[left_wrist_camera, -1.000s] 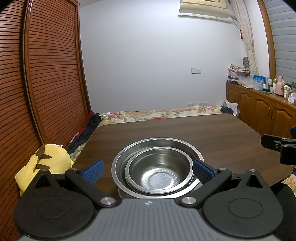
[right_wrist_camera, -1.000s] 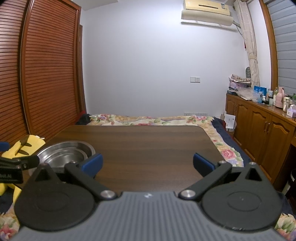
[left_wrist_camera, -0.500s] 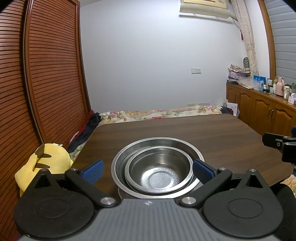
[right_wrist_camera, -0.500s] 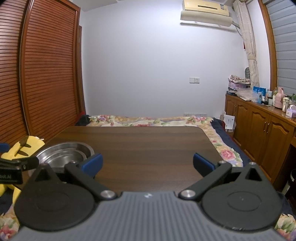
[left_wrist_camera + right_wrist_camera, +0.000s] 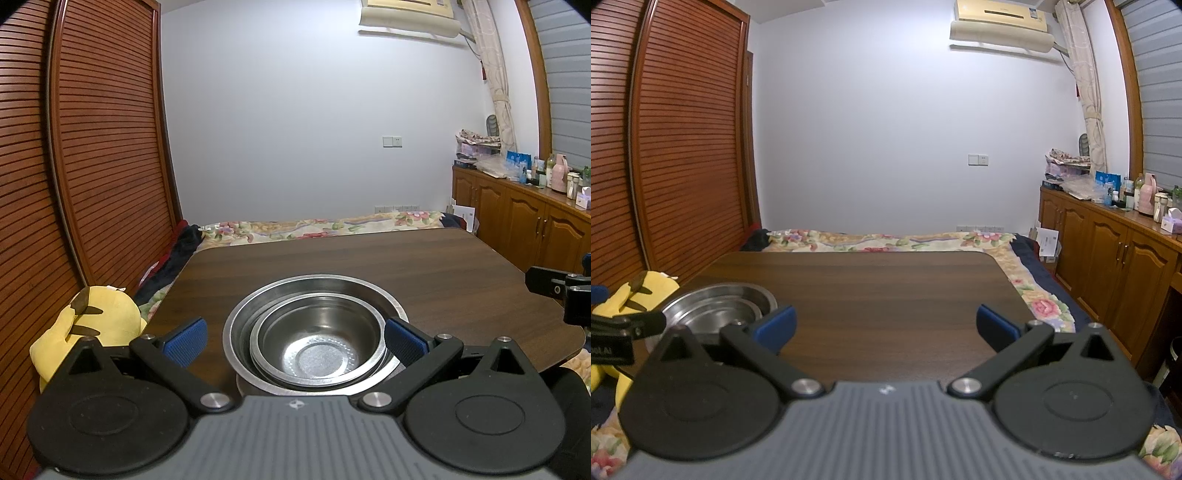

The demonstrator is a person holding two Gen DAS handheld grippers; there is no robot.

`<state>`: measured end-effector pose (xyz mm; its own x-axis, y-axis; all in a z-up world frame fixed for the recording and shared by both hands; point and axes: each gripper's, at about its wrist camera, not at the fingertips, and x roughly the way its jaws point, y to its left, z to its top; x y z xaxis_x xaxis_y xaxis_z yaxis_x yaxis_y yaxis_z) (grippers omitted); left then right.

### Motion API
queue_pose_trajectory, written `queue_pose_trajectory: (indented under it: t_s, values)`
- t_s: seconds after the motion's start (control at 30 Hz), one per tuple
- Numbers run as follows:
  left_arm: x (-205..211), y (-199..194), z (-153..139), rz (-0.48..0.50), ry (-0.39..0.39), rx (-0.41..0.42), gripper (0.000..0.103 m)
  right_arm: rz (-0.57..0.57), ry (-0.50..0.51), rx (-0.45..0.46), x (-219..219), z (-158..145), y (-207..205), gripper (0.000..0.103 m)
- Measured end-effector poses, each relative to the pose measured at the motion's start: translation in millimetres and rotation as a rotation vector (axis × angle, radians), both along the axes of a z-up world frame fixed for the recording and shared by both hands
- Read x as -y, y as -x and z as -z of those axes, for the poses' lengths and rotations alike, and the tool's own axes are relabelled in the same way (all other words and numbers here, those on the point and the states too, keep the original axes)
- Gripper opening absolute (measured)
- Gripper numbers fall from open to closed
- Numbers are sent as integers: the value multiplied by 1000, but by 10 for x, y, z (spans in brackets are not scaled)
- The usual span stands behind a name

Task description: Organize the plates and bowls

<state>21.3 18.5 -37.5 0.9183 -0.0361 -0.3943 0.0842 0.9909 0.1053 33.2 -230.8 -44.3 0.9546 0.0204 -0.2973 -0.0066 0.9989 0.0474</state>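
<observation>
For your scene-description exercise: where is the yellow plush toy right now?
In the left wrist view the yellow plush toy lies off the table's left edge, beside the slatted wooden doors, left of the nested steel bowls.

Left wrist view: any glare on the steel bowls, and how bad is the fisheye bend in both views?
Left wrist view: soft highlights on the nested steel bowls, nothing blown out; wardrobe doors bow strongly at the edge. Right wrist view: same bowing on the doors; table sharp, corners vignetted black. Both tongs, left and right, open and in focus.
</observation>
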Motion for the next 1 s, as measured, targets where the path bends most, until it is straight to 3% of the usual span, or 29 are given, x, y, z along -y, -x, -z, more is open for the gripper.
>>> queue_pose_trajectory:
  t_s: [1.0]
  values:
    - [19,16,2,-2,0,-9,103,3,-3,-6,10,17,-8,103]
